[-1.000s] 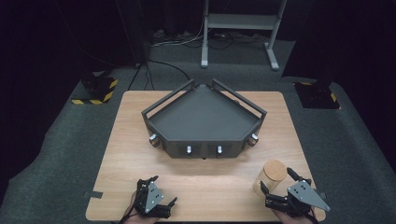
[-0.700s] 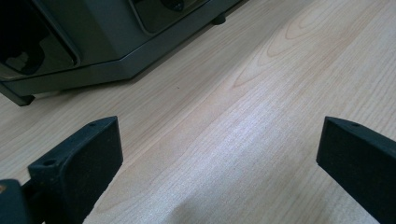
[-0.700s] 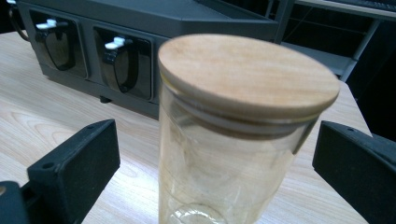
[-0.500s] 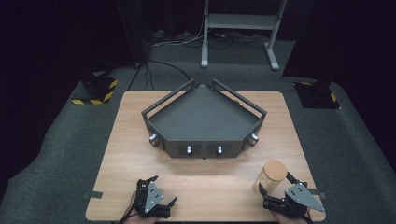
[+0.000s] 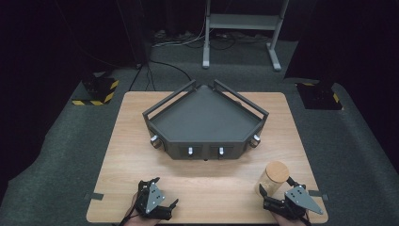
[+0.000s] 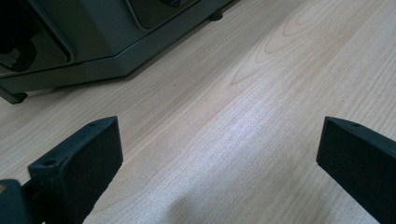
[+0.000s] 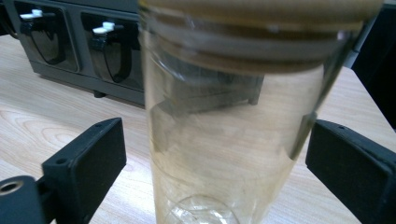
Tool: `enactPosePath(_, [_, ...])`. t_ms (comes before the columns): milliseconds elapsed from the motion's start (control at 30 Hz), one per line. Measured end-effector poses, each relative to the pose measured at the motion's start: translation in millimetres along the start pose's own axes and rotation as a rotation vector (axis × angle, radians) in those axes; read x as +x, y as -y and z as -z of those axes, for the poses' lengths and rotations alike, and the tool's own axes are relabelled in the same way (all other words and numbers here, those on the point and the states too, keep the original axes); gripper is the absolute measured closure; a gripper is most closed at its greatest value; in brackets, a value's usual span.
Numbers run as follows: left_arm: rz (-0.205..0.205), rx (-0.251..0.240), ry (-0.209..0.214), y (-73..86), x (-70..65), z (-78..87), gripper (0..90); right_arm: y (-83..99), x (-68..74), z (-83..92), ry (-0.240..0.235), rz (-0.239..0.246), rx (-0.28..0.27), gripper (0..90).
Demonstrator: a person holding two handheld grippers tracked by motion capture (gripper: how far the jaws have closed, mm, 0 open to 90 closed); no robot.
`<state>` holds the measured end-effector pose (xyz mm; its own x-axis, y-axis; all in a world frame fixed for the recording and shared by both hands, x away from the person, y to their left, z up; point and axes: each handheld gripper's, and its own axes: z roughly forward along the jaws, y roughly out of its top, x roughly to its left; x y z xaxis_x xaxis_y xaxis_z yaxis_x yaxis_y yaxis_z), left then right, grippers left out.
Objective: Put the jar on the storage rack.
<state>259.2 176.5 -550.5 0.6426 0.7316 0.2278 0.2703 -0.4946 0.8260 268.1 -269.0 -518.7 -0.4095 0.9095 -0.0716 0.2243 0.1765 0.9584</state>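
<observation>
Flanking a clear glass jar with a round wooden lid [image 7: 233,116], the right gripper [image 5: 273,200] is seen with jaws just closing, pads not yet touching glass. The jar stands upright near the front right corner of the light wooden table [image 5: 131,141]. The left gripper [image 5: 157,200] is spread wide above bare wood, before the dark angular metal tray [image 5: 202,117].

Bright overhead light on the table [image 5: 141,155], dark surroundings, close glass jar [image 7: 233,140] blurred.

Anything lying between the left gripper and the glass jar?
No: in the high view, bare wooden table runs from the left gripper to the glass jar, which stands between the right gripper fingers.
</observation>
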Motion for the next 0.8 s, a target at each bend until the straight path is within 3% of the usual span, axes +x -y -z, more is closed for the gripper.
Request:
enactPosePath(267, [-0.002,-0.001,-0.002,0.0,-0.4,0.0,0.8,5.1,-2.1,-3.2,-0.002,-0.022,-0.005,11.2])
enactPosePath(800, [-0.002,0.000,-0.003,0.0,-0.5,-0.1,0.8,5.9,-3.0,-5.3,-0.009,-0.007,-0.019,20.1])
